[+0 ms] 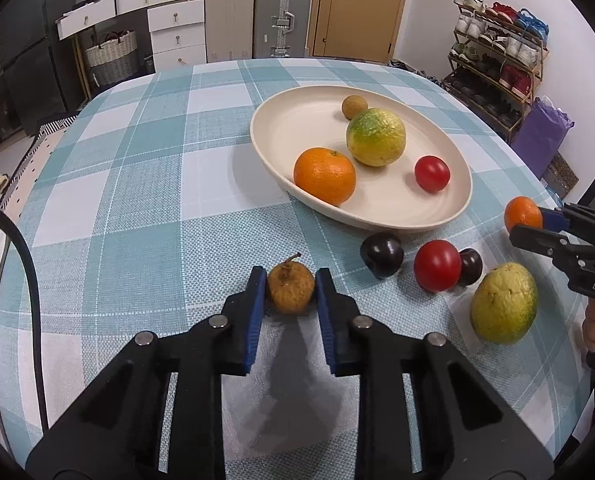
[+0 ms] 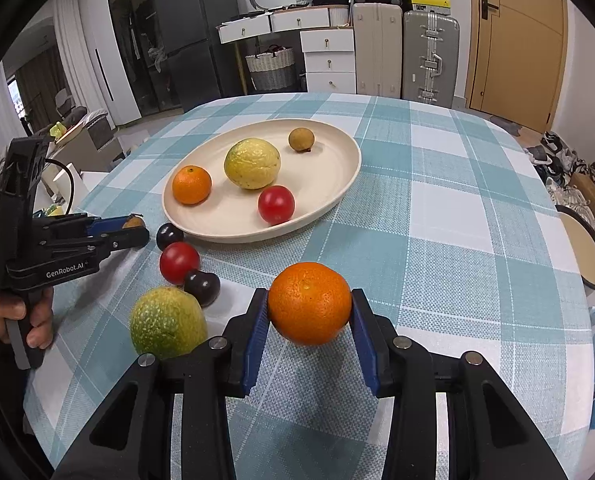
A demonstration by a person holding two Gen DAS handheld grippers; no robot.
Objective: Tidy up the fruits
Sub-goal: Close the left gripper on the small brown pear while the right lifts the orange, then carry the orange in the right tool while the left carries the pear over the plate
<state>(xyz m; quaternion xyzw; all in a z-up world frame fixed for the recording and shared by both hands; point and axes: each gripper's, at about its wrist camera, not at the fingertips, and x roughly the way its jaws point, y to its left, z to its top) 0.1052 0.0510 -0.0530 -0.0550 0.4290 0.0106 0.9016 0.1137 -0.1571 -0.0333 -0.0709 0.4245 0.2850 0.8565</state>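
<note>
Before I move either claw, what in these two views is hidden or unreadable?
- Right wrist view: brown fruit mostly hidden by the left claw.
- Right wrist view: one plum partly covered by the tomato.
- Left wrist view: right claw cut off by the frame edge.

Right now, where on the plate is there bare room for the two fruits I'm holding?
The plate's left half, as the left wrist view shows it, is bare beside the orange. Crowded: its right side around the lemon and tomato.
</note>
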